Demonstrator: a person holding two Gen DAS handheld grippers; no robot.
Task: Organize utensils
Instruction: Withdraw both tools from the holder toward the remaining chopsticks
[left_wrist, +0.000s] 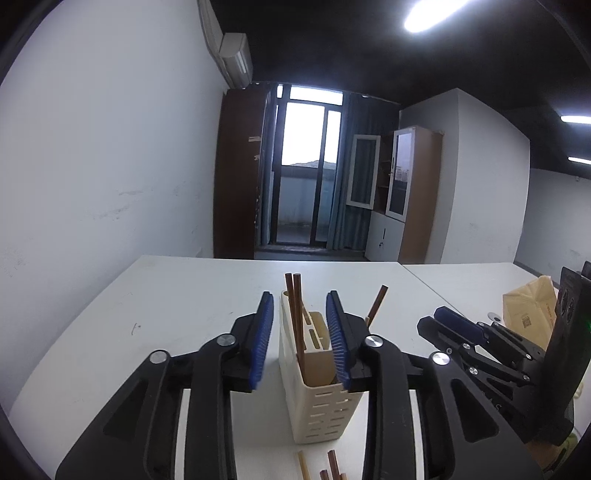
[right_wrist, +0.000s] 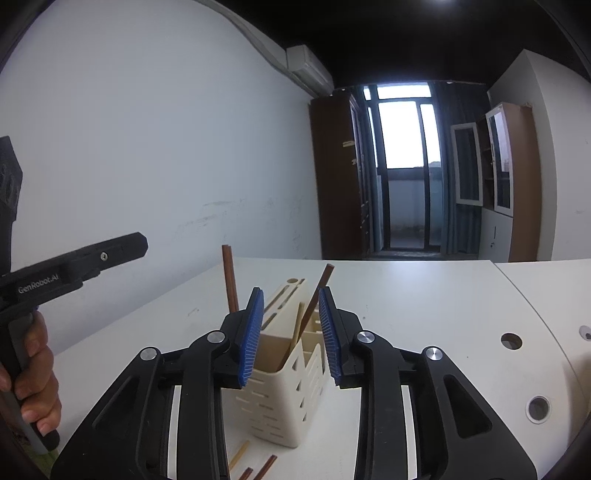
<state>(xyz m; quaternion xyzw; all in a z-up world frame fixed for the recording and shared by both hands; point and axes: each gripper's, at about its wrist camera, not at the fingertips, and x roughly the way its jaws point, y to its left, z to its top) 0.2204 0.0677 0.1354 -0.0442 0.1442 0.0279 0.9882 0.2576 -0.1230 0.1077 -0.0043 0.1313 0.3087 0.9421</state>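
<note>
Our left hand-held gripper (left_wrist: 301, 334) and right hand-held gripper (right_wrist: 290, 334) have ribbed blue pads slightly apart, holding nothing. Beyond them on the white bench (left_wrist: 177, 295) stands the cream slotted holder (left_wrist: 317, 398) with brown chopsticks (left_wrist: 293, 310).

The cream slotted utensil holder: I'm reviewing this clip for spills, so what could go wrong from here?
1. The cream slotted plastic utensil holder stands between both open tongs; a nudge might tip it.
2. The tall brown chopsticks lean loosely and may catch a pad.
3. Loose sticks at the table's near edge could get knocked off.
</note>
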